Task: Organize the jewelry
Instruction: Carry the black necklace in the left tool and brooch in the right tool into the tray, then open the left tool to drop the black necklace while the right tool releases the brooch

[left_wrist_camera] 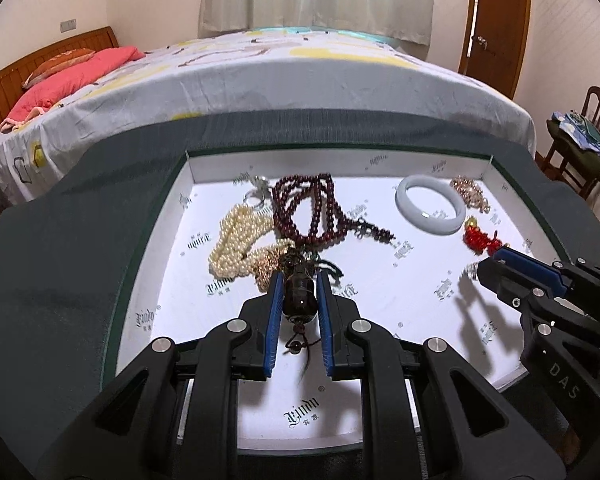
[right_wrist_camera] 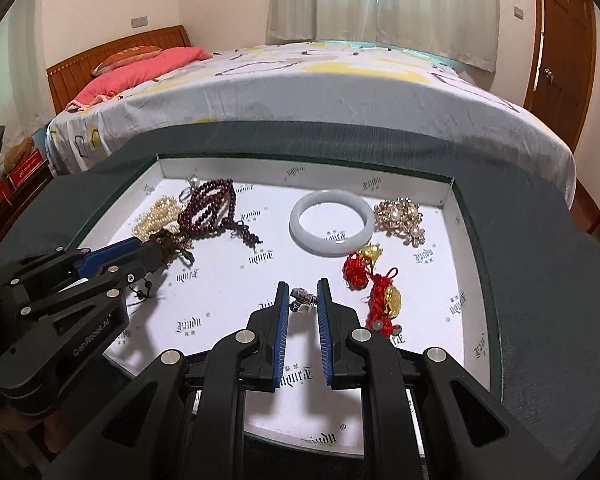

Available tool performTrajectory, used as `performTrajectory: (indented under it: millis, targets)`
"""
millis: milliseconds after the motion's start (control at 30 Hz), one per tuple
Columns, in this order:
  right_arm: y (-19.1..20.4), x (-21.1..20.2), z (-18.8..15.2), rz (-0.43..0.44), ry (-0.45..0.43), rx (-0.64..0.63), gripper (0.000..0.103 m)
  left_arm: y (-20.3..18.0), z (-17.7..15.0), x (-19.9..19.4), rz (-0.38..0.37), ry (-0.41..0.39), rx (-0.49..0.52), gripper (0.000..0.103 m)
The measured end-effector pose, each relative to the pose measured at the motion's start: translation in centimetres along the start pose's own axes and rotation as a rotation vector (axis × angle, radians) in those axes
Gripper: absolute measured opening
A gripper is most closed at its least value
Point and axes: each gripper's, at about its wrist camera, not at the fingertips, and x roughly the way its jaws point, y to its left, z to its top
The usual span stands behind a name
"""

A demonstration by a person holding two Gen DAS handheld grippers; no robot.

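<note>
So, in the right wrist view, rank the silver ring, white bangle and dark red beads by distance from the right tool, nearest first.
1. Silver ring: between the right tool's fingers.
2. White bangle: ahead, tray centre.
3. Dark red beads: far left, near the back wall.

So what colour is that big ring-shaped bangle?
Milky white bangle, faintly translucent; the right wrist view shows it best.

The tray (left_wrist_camera: 204, 168) is showing white with repeated black lettering. The beads (left_wrist_camera: 312, 212) are looking dark red, the pearls (left_wrist_camera: 240, 240) cream, the bangle (right_wrist_camera: 330, 222) pale white, the knot charm (right_wrist_camera: 378, 300) red and gold.
</note>
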Motion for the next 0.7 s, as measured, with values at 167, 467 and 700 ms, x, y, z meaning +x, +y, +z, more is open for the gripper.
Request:
performTrajectory:
  millis: [167,467,700]
  targets:
    - [0.0,0.4,-0.4,0.005,0.021,-0.002,0.015,0.0,0.0,0.4,-0.004,0.018,0.002,0.017]
    - [0.2,0.8,-0.9,0.011,0.042,0.002,0.015,0.1,-0.1,0.8,-0.006,0.044,-0.009,0.042]
    - [-0.1,0.7,-1.1,0.01,0.043,0.016,0.044,0.2,-0.2,0.9,-0.006,0.056,-0.017,0.059]
